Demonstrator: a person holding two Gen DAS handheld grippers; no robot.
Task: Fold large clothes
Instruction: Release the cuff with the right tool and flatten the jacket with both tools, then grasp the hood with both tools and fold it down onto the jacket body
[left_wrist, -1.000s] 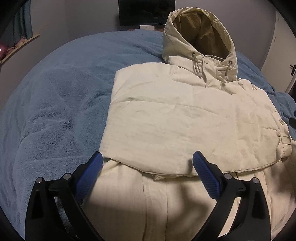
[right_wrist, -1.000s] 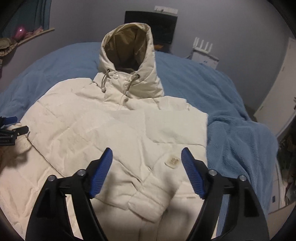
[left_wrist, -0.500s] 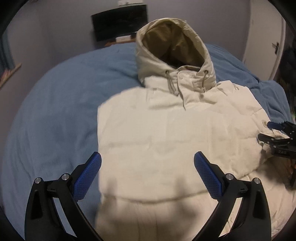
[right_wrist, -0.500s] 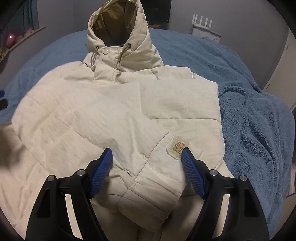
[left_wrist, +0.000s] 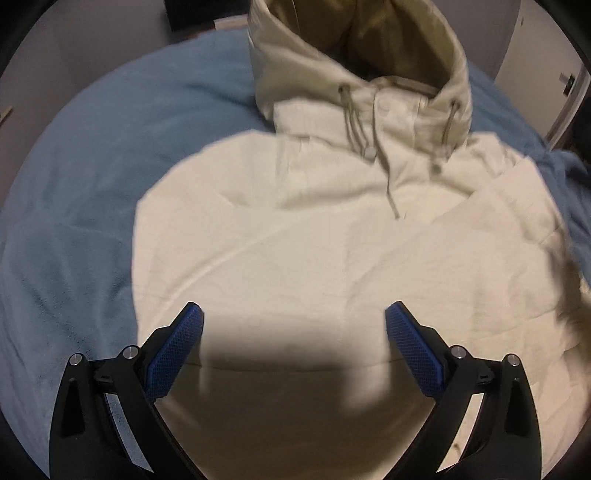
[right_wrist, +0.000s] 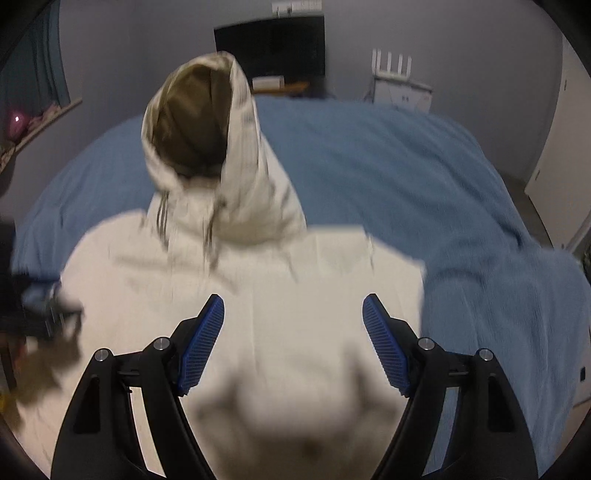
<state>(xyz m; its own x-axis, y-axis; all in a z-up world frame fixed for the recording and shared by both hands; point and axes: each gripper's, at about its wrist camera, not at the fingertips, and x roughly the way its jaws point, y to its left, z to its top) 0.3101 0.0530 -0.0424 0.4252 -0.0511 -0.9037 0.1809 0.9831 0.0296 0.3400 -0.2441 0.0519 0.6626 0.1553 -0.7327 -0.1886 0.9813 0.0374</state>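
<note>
A cream hooded jacket (left_wrist: 332, 251) lies face up on a blue bedspread (left_wrist: 74, 229), sleeves folded in over the chest, hood (left_wrist: 369, 48) pointing away. In the left wrist view my left gripper (left_wrist: 294, 314) hangs open above the jacket's lower chest, nothing between its blue pads. In the right wrist view the jacket (right_wrist: 295, 288) is blurred; my right gripper (right_wrist: 293, 306) is open above its chest below the hood (right_wrist: 207, 136). The left gripper (right_wrist: 48, 314) shows there as a dark blur at the jacket's left edge.
The blue bedspread (right_wrist: 424, 177) spreads around the jacket on both sides. A dark screen (right_wrist: 269, 48) and a white device with upright antennas (right_wrist: 399, 81) stand by the grey wall behind the bed. A shelf with a pink object (right_wrist: 16, 123) is at far left.
Both grippers have moved forward over the jacket toward the hood, which now looms larger in the left wrist view. Both views have swung sideways and are blurred. The jaws stayed open and empty.
</note>
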